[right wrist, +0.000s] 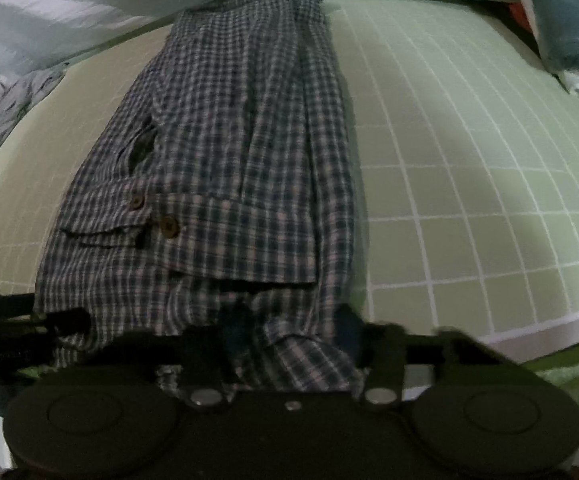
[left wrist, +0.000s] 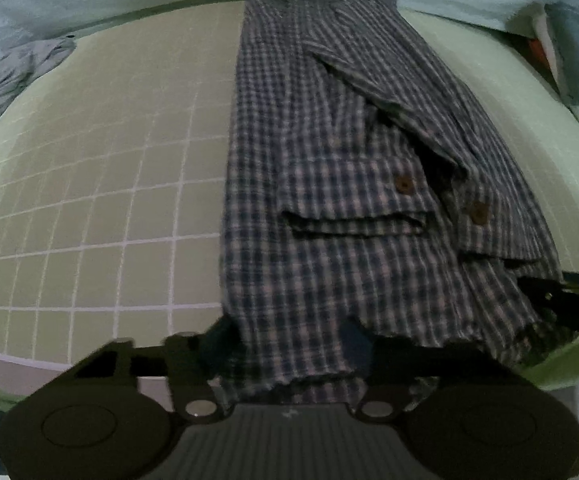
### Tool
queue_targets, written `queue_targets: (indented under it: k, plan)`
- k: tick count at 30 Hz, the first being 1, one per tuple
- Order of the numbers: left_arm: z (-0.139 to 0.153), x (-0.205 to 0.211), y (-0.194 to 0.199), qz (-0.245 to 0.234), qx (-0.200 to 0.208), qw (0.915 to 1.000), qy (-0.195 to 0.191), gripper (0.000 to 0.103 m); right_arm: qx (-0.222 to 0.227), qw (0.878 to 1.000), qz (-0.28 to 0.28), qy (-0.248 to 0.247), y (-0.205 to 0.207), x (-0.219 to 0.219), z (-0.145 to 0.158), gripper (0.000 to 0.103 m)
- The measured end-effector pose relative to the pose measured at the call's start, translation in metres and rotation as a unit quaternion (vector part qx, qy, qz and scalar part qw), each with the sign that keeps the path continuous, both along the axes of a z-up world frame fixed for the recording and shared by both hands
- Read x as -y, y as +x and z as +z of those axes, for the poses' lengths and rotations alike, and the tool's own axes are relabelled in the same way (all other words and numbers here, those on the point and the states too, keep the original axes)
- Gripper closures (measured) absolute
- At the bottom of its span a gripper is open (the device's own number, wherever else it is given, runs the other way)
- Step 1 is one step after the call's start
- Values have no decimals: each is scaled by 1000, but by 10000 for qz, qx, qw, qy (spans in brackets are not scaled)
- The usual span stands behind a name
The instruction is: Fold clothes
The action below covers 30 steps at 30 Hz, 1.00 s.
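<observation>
The left wrist view shows the bare stretch of green gridded mat (left wrist: 101, 208) to the shirt's left, a crumpled grey cloth (left wrist: 5, 80) at the far left edge, and the black tip of the right hand-held gripper (left wrist: 561, 300) reaching in at the shirt's right hem. The right wrist view instead shows the mat on the shirt's other side, a teal folded item (right wrist: 569, 20) at the far right corner, and the left hand-held gripper (right wrist: 33, 320) entering at the lower left.

The plaid shirt (left wrist: 329, 160) lies on the mat as a long narrow strip running away from both cameras, its sides folded inward, a buttoned pocket flap and two brown buttons (left wrist: 404, 185) facing up. Its near hem sits bunched between the fingers of both hand-held grippers; each looks clenched on the fabric, though blur and shadow leave the contact hard to confirm
</observation>
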State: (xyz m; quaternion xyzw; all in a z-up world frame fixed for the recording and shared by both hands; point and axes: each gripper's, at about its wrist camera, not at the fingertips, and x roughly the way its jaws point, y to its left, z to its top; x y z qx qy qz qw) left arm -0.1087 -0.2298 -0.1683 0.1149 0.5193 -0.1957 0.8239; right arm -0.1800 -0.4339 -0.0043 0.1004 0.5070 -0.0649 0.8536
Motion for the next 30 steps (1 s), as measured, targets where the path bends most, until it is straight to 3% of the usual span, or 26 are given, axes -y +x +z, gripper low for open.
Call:
queue_targets:
  k: [1,2,3,6,13,20,25,30]
  plan:
    - [1,-1,1,47,12,10000,-3,60,16,10000,15,45,0,1,0,84]
    - [2,-3,2,92,24,10000,-13,73,19,9999,-2,118,1,3,1,92]
    - [2,-4,3,129,17,9999,-42,86,19,9998,-23,193,1,6,1,94]
    - [3,-12,9,151,-228,9990,-352,101,18,9991,-88,420,3,13,2,98]
    - [43,-25,27,315,-204,9916,-1241,102,422,9873,-362,1490,6,45,38,99]
    - [91,-13,73,466,172,9794,-1959,102,1128,9759,-526,1792,41,73,82,99]
    - [116,14,120,408,685,9760,-2026,103,1580,9679,-798,1784,82,96,106,99]
    - [122,29,159,476,866,9741,-2033,103,1695,9659,-1056,1651,127,110,106,99]
